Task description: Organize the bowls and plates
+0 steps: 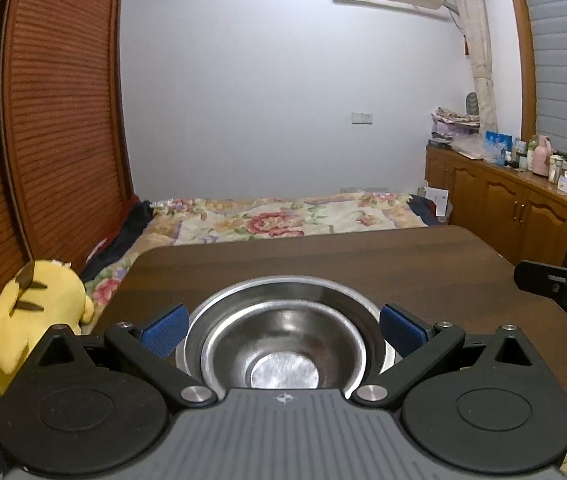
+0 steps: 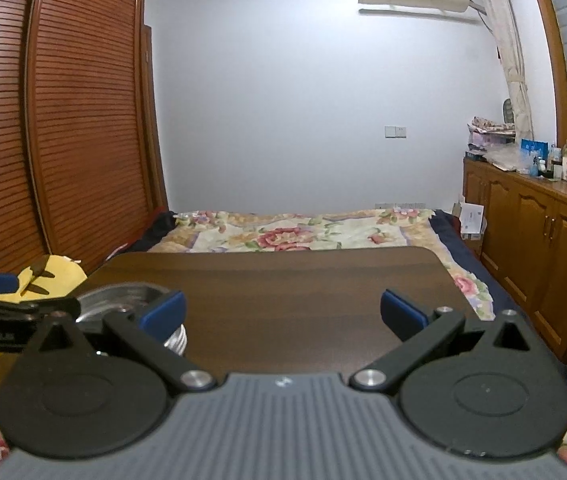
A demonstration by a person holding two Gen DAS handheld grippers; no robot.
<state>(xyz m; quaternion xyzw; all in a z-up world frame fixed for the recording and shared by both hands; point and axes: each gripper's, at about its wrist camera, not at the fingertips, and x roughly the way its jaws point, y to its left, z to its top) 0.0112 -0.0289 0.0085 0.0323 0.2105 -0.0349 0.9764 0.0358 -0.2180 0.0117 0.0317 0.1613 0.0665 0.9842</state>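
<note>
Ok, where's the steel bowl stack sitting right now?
The steel bowl stack sits at the near left of the dark wooden table, between the open left gripper's fingers, with the yellow plush toy beside the table.

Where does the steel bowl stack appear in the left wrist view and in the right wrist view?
Left wrist: steel bowl stack bottom centre, between the open left gripper fingers.
Right wrist: lower left, partly hidden behind the gripper's left finger.
Shared landmark: yellow plush toy.
</note>
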